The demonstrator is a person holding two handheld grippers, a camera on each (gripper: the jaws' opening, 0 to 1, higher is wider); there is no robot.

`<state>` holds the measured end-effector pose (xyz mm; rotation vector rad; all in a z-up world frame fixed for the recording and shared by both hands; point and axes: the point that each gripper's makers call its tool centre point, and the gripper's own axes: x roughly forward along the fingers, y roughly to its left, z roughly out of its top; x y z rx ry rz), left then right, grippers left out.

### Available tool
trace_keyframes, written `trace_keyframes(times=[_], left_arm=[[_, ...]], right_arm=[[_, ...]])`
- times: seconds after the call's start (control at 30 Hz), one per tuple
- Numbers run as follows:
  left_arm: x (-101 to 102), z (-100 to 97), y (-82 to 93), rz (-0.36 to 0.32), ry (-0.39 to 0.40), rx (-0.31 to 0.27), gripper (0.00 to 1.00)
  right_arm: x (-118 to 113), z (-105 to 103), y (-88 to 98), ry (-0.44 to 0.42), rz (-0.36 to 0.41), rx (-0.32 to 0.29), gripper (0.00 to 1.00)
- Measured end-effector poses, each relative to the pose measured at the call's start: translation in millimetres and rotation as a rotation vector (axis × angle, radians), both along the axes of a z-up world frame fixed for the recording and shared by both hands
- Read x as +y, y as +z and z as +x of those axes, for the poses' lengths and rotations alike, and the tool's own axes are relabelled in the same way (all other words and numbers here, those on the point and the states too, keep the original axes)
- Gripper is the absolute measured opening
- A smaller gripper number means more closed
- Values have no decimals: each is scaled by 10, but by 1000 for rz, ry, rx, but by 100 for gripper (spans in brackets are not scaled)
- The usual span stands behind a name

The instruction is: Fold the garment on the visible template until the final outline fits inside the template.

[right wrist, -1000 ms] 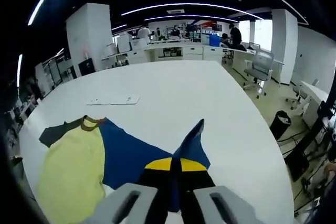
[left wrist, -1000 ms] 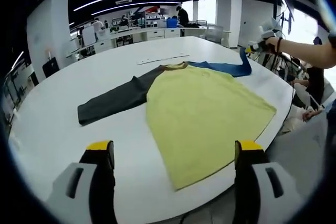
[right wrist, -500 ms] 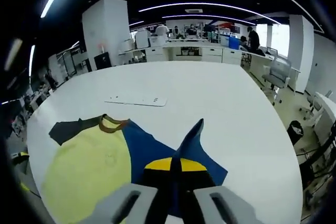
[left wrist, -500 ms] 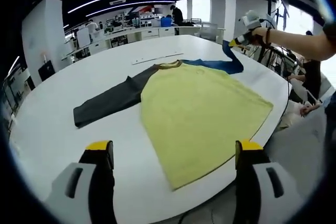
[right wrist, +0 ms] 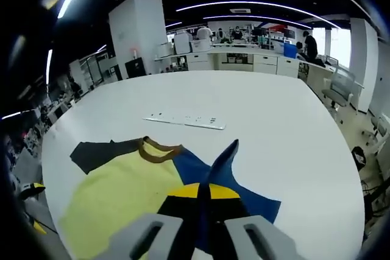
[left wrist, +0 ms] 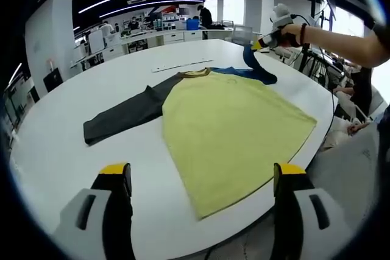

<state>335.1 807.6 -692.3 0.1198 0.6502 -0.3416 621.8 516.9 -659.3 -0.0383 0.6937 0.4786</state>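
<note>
Shirt (left wrist: 228, 129): yellow body flat on your white table (left wrist: 55, 156).
Right gripper (right wrist: 204, 196): you pinch the blue sleeve (right wrist: 222, 165), lifted.
Left gripper (left wrist: 201, 178): yours gapes wide, holding nothing.

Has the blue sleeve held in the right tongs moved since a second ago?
Yes. In the left gripper view the right tongs have carried the blue sleeve inward from the table edge, toward the yellow shirt body.

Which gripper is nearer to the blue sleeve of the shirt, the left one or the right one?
The right. The right gripper is shut on the blue sleeve, lifting its end off the table. The left gripper is open, apart from it, at the shirt's yellow hem side.
</note>
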Motion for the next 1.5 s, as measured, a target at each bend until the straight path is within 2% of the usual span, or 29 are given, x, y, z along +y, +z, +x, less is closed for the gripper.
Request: trace_keyframes(times=[0.67, 1.07, 1.5], left_arm=[[28, 7, -75, -4, -2, 17, 93], [-5, 35, -66, -30, -7, 5, 92], [8, 19, -69, -36, -3, 3, 92]], right_arm=[[809, -114, -15, 128, -6, 18, 0], [1161, -106, 38, 194, -8, 3, 0], [1570, -233, 43, 257, 7, 10, 0]])
